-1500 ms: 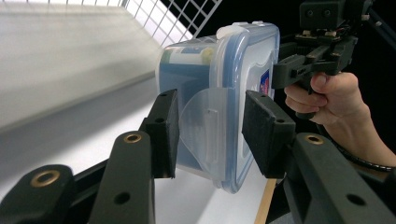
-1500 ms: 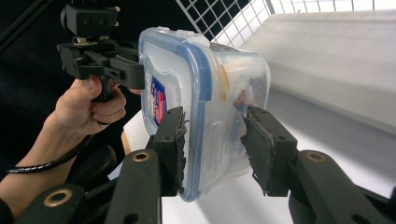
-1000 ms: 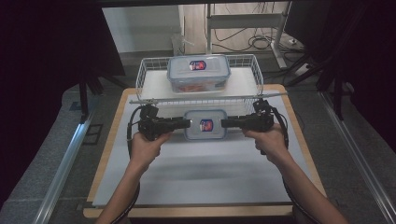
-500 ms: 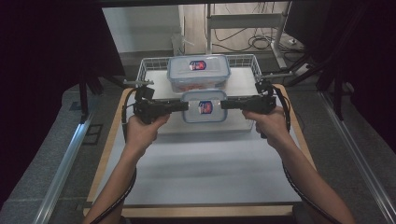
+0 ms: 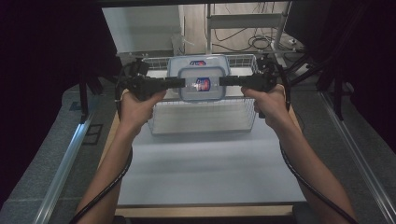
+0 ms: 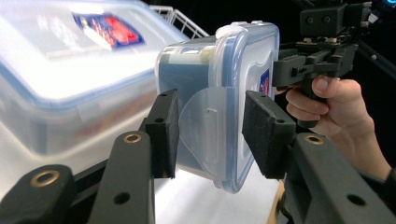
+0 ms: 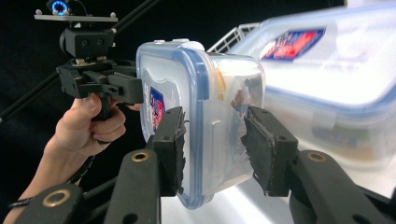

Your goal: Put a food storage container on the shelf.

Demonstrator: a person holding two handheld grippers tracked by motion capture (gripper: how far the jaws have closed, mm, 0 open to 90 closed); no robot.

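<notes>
Since a second ago, both hands have carried the small clear plastic box with a blue-rimmed lid [image 5: 201, 84] up off the white table [image 5: 205, 172], and it now hangs over the white wire basket [image 5: 201, 116], in front of the larger clear lidded box [image 5: 198, 61] that sits in there.

From the high view I see my left gripper [image 5: 175, 82] clamped on the small box's left end and my right gripper [image 5: 227, 80] on its right end, both lying level and pointing at each other, forearms coming in from below.

From the left gripper view, my two black foam pads [image 6: 168, 133] sit at a middling width, one on the lid side and one on the base side, pressing on the small box [image 6: 219, 107] at its clear side latch. The other hand and its gripper [image 6: 289, 72] hold the far end, and the larger box [image 6: 70, 70] lies beyond.

From the right gripper view I get the mirror of it: pads [image 7: 170, 147] pinching the small box [image 7: 196, 98] across lid and base at the latch flap, the left gripper [image 7: 135, 91] at the far end, the larger box [image 7: 327, 79] behind.
</notes>
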